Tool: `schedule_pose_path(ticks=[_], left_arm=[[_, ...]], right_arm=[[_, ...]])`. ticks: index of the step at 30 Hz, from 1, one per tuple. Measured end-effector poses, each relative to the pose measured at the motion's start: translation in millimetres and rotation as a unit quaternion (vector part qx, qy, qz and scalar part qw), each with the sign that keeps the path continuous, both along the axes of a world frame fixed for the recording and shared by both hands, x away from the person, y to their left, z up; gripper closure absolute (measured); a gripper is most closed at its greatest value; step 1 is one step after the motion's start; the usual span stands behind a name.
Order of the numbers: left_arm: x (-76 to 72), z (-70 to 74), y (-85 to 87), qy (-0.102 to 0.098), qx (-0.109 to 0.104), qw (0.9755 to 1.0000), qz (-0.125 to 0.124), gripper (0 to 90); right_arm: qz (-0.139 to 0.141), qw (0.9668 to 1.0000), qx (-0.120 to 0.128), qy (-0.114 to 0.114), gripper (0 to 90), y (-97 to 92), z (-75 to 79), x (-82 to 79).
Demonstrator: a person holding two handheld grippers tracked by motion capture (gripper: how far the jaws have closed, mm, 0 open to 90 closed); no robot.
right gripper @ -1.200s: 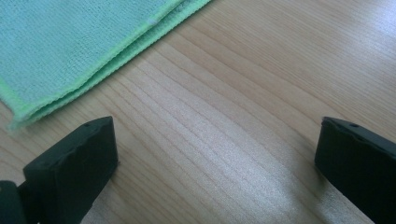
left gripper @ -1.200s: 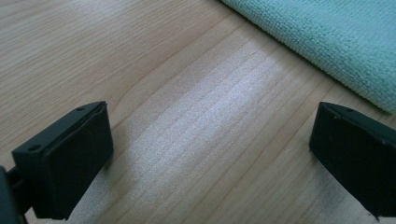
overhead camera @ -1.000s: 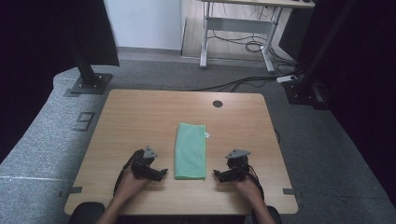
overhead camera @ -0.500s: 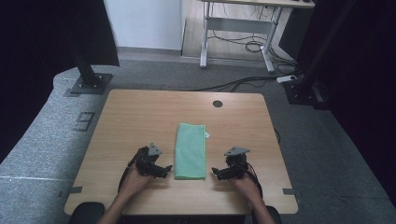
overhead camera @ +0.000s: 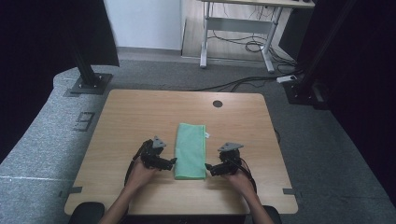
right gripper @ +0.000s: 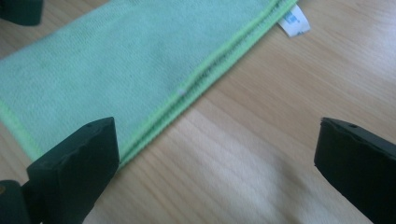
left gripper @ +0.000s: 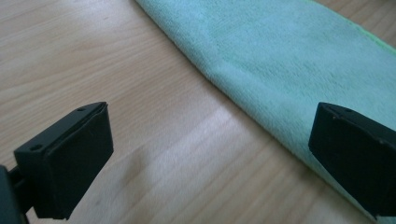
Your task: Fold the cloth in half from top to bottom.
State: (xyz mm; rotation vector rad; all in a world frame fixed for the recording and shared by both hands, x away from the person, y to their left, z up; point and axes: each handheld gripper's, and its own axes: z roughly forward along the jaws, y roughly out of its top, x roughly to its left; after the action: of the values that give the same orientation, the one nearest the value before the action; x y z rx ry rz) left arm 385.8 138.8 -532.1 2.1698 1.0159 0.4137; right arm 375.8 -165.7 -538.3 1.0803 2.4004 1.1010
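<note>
Folded mint-green terry cloth, a long soft rectangle with stitched lime edging and a small white label at its far right corner, lying flat on the pale wood-grain table. Left hand-held gripper and right hand-held gripper flank its near end (jaws spread wide, both empty), matte black pads just above the tabletop.

Between the left gripper and the right gripper lies only the flat cloth, low enough to pass over. Each gripper's jaws stand wide apart, bare table between them. Ahead of both, the tabletop is free up to a small round hole near the far edge. Outward of each gripper the wood is bare to the table's sides.
</note>
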Motion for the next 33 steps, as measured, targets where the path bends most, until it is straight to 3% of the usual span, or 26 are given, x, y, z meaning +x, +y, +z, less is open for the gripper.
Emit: schedule_pose_path(ticks=[5,9,11,13,20,28,33], left_arm=[[4.9,-4.8,-4.7,0.004,0.004,1.0,0.006,0.0],[7.5,-14.0,-6.4,0.01,0.024,0.9996,0.008,0.0],[7.2,-15.5,-5.2,0.012,0.021,0.9997,0.007,0.0],[7.2,-15.5,-4.5,0.015,0.02,0.9997,0.007,0.0],[-3.9,-14.7,-2.1,0.018,0.026,0.9995,-0.005,0.0],[-21.0,-12.3,3.5,0.023,0.038,0.9989,-0.017,0.0],[-32.2,-12.6,6.1,0.043,0.029,0.9983,-0.026,0.0]], right_arm=[[-0.004,1.0,-0.002,0.001,0.6,9.9,-0.1,7.8],[0.001,0.9997,-0.023,0.004,1.2,20.0,-6.9,14.7],[0.006,0.9991,-0.042,0.007,1.2,22.1,-10.6,14.7],[0.007,0.999,-0.043,0.008,1.1,22.6,-12.0,13.9],[0.01,0.9991,-0.039,0.016,1.1,22.4,-13.0,3.4],[0.035,0.9982,-0.046,0.013,1.3,29.4,-12.2,-17.9],[0.046,0.998,-0.041,0.016,1.5,28.4,-13.2,-31.8]])
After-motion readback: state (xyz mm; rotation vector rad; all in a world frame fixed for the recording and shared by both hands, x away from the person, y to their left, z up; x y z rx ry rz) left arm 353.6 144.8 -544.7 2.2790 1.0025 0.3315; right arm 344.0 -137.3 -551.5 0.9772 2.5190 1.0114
